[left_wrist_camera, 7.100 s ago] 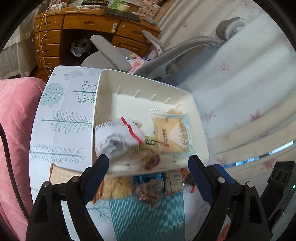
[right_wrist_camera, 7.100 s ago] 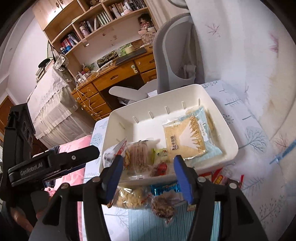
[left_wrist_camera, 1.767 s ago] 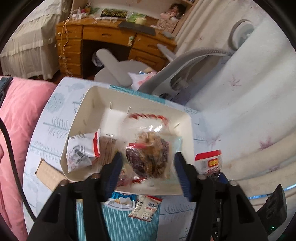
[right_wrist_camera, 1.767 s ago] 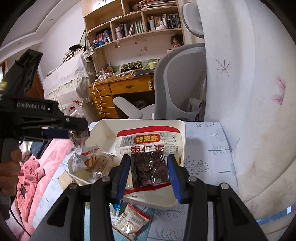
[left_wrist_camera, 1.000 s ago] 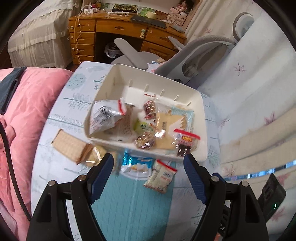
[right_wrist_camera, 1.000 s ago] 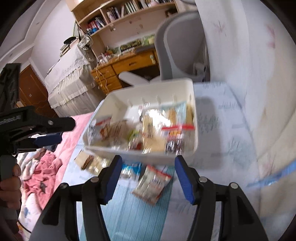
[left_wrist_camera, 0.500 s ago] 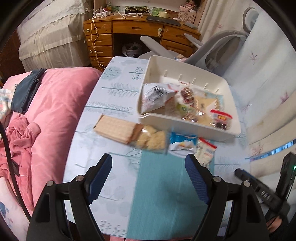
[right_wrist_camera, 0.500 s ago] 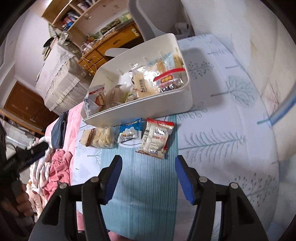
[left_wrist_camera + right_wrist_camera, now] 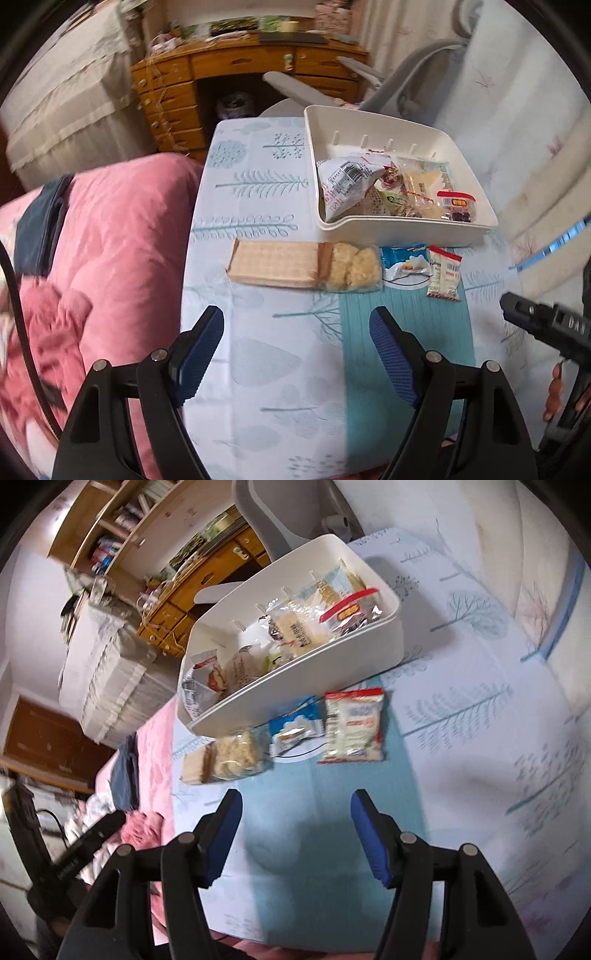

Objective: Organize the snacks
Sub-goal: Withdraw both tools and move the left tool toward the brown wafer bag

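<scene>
No legible words. Barcode on white packet (image 9: 345, 181) in tray (image 9: 406, 225), upper centre; digits unreadable. Barcode stripes on red-and-white packet (image 9: 445, 273), centre right; its print (image 9: 352, 723) blurred in right wrist view.

The left gripper (image 9: 297, 328) sits at the bottom of the frame, its blue pads apart with nothing between them, over the patterned tablecloth (image 9: 258, 192); above centre lie a wafer pack (image 9: 273, 264), a cracker bag (image 9: 352, 267), a blue packet (image 9: 404, 260) and a small white packet (image 9: 445, 273) in a row; behind them, upper right, the white bin (image 9: 402, 225) holds more snacks; a pink blanket (image 9: 110, 229) fills the left.
</scene>
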`<state>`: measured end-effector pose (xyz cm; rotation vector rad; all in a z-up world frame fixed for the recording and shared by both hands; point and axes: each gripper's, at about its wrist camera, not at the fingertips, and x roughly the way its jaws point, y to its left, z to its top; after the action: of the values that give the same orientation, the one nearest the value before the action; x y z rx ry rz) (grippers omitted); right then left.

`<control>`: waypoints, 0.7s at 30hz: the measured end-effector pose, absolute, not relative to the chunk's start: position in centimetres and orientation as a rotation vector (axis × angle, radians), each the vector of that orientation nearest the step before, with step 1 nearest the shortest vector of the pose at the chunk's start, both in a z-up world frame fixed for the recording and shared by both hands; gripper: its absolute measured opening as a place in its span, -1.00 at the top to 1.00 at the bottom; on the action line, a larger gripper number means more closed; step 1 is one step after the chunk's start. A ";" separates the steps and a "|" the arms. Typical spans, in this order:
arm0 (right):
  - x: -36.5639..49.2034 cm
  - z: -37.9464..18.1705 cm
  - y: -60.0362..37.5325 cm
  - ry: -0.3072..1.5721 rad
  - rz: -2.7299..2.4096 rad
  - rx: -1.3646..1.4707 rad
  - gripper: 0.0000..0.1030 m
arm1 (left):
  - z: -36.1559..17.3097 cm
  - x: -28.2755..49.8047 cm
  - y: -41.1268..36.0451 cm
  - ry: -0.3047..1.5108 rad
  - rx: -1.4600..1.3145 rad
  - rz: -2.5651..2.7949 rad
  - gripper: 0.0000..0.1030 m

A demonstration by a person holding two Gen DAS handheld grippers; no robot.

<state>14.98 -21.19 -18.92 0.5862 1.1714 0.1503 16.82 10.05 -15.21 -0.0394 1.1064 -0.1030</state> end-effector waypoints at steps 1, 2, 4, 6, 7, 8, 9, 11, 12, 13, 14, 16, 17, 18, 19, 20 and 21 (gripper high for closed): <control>15.0 -19.1 -20.6 1.173 0.134 0.621 -0.20 | -15.2 17.1 10.6 1.103 -0.018 -0.125 -0.55; 15.0 -19.2 -20.2 1.175 0.119 0.643 -0.21 | -15.3 17.3 10.8 1.100 0.001 -0.142 -0.55; 15.0 -19.6 -19.1 1.175 0.071 0.687 -0.21 | -15.2 17.6 11.8 1.086 0.060 -0.207 -0.55; 14.9 -19.9 -18.4 1.169 0.038 0.725 -0.21 | -15.2 18.0 12.5 1.077 0.104 -0.251 -0.55; 14.9 -20.1 -17.8 1.168 0.018 0.758 -0.21 | -15.4 18.2 13.0 1.074 0.133 -0.280 -0.55; 14.9 -20.4 -17.4 1.170 0.005 0.781 -0.21 | -15.6 18.5 13.4 1.073 0.163 -0.309 -0.55; 14.9 -20.6 -17.0 1.174 -0.009 0.806 -0.21 | -15.8 18.8 13.8 1.075 0.185 -0.334 -0.55; 14.8 -21.2 -16.0 1.178 -0.037 0.863 -0.21 | -16.2 19.1 14.4 1.076 0.217 -0.374 -0.55; 14.8 -21.4 -15.6 1.181 -0.048 0.889 -0.21 | -16.5 19.5 14.7 1.079 0.241 -0.403 -0.55; 14.7 -21.8 -15.1 1.189 -0.064 0.923 -0.21 | -16.8 19.9 15.0 1.082 0.257 -0.425 -0.55; 14.7 -22.0 -14.9 1.199 -0.076 0.944 -0.21 | -17.0 20.1 15.1 1.085 0.269 -0.446 -0.55; 14.5 -22.6 -14.4 1.219 -0.105 0.997 -0.21 | -17.5 20.5 15.2 1.097 0.287 -0.495 -0.55; 14.4 -22.7 -14.3 1.228 -0.119 1.032 -0.21 | -17.7 20.7 15.2 1.104 0.299 -0.517 -0.55; 14.2 -22.9 -14.1 1.235 -0.131 1.073 -0.21 | -17.9 20.8 15.1 1.106 0.312 -0.536 -0.55; 14.1 -23.1 -13.9 1.240 -0.139 1.099 -0.21 | -18.2 21.0 15.0 1.105 0.330 -0.559 -0.55; 13.9 -23.3 -13.8 1.249 -0.149 1.132 -0.22 | -18.4 21.1 14.8 1.104 0.348 -0.576 -0.55; 13.9 -23.5 -13.6 1.259 -0.160 1.155 -0.22 | -18.6 21.4 14.6 1.104 0.366 -0.593 -0.55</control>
<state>13.88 -13.57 -23.51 1.1547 1.2592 -0.1604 21.38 14.64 -18.64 0.3661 1.1040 -0.5925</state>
